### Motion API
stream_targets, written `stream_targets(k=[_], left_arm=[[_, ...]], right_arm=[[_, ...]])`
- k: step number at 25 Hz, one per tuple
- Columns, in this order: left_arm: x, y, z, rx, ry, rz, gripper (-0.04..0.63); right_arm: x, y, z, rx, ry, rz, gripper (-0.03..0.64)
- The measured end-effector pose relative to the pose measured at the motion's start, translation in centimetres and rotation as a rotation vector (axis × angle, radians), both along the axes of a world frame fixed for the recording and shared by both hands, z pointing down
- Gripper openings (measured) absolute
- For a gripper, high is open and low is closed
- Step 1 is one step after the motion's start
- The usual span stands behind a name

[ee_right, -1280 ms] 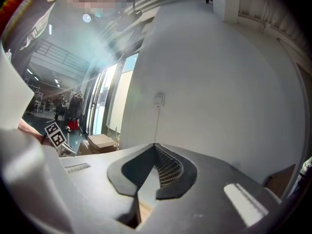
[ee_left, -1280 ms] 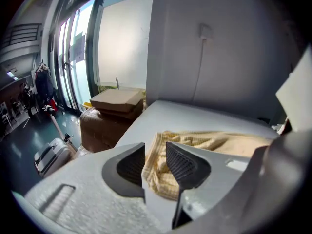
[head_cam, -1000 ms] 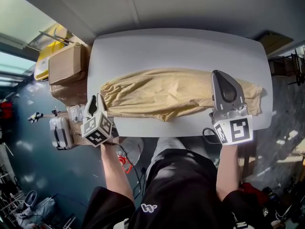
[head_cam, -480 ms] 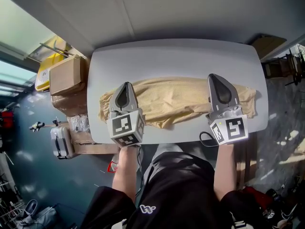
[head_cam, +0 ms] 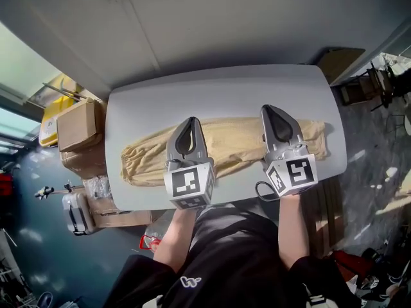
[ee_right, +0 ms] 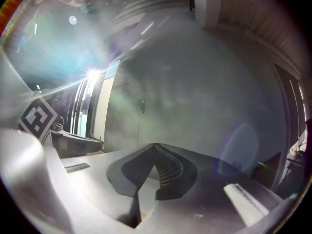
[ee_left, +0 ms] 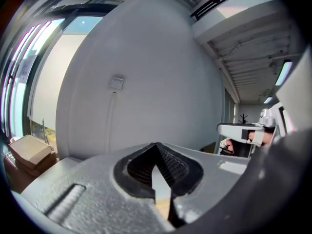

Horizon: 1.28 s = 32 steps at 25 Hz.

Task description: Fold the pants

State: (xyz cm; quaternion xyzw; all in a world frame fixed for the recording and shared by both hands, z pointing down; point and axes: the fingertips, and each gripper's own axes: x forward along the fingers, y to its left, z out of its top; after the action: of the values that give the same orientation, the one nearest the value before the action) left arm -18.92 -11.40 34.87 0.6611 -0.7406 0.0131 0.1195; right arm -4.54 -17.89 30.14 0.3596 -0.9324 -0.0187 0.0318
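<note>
bare table point(head_cam: 218, 92) beyond the pants point(head_cam: 225, 143), wall point(ee_left: 146, 57) behind, cardboard boxes point(head_cam: 80, 124) crowding its left edge

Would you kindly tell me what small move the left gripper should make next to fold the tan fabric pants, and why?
Probably open the left gripper and lower it toward the left end of the tan fabric pants. Both it and the right gripper are shut and empty above the long strip on the white table, not yet folded crosswise.
</note>
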Motion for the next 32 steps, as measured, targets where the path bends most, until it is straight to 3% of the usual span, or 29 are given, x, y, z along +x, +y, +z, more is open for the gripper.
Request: stream_targets(k=[5, 8, 16, 25, 32], left_arm=[[2.8, -2.4, -1.2, 0.04, -0.012, 0.075, 0.003], [5.1, -3.6, -1.1, 0.009, -0.017, 0.126, 0.003], [15.2, -7.4, 0.4, -0.019, -0.06, 0.375, 0.003], [27.7, -10.5, 4.7, -0.126, -0.086, 0.616, 0.003], [34.9, -11.3, 9.6, -0.226, -0.079, 0.713, 0.003]], right_arm=[[2.7, -1.0, -0.3, 0.003, -0.032, 0.049, 0.004], [5.6, -1.9, -0.2, -0.003, -0.056, 0.094, 0.005], [15.5, -3.9, 1.0, -0.058, -0.104, 0.268, 0.038], [28.0, -4.8, 6.3, -0.181, -0.14, 0.511, 0.052], [35.1, -4.2, 12.1, -0.303, -0.155, 0.639, 0.063]])
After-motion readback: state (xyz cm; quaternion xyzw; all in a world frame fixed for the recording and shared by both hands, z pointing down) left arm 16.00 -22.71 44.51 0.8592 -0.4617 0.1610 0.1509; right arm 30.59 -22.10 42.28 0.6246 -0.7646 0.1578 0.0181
